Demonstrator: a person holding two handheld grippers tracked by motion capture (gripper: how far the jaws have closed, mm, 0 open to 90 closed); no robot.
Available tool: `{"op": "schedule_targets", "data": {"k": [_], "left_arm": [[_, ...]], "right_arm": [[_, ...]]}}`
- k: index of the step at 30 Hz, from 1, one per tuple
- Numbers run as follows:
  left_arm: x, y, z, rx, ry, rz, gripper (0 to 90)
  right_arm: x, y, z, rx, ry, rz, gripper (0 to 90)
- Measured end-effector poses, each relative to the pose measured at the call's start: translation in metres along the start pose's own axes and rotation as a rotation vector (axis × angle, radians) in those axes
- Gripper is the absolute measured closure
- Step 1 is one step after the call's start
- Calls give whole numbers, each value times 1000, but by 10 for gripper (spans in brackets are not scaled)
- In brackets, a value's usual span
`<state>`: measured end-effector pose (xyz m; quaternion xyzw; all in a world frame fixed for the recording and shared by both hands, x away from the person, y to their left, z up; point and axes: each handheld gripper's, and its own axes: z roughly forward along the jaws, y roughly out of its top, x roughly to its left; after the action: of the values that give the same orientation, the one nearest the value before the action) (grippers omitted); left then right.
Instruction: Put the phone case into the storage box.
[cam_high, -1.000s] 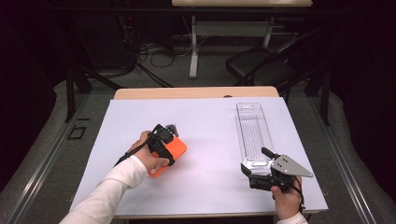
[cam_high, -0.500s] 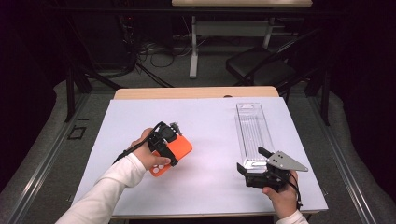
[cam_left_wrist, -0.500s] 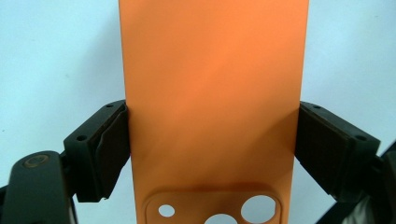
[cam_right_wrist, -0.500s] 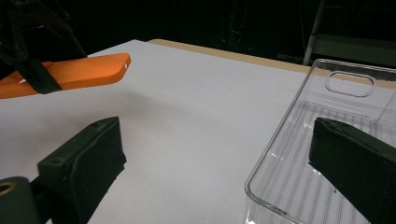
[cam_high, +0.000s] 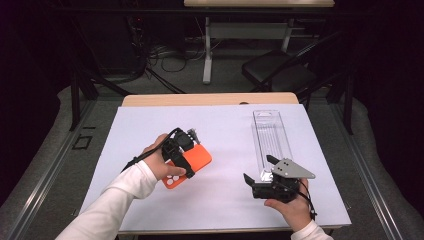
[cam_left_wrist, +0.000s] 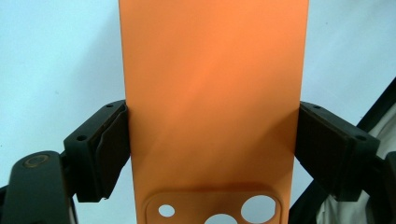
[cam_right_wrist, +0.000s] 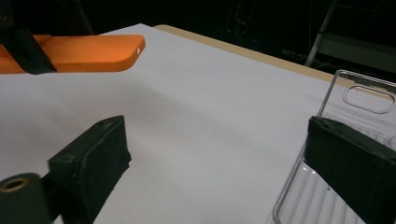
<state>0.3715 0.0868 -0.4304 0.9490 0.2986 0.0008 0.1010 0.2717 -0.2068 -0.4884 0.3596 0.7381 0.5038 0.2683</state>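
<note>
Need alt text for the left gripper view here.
An orange phone case, camera cutouts nearest the lens, is clamped by its long edges in the left gripper, with a white table sheet behind.

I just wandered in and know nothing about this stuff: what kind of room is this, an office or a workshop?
Probably a lab or recording workspace, not an ordinary office. A white-covered table sits inside a dark metal frame, cables lie tangled on the floor behind, and a person works with handheld grippers on an orange phone case.
</note>
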Motion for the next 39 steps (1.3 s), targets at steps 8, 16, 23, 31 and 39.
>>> {"op": "schedule_targets", "data": {"k": [8, 16, 23, 31, 39], "left_arm": [[-6, 6, -3, 22, -2, 39, 161], [-9, 15, -6, 35, -14, 65, 160], [-11, 23, -3, 55, -29, 89, 160], [-15, 31, -3, 66, -43, 124, 161], [-19, 35, -6, 64, -61, 143, 161]], "right_arm": [[3, 3, 6, 3, 17, -26, 147], [9, 10, 11, 38, 21, -128, 183], [20, 19, 17, 84, -24, -265, 246], [36, 30, 19, 113, -55, -539, 275], [50, 33, 22, 77, -91, -807, 273]]}}
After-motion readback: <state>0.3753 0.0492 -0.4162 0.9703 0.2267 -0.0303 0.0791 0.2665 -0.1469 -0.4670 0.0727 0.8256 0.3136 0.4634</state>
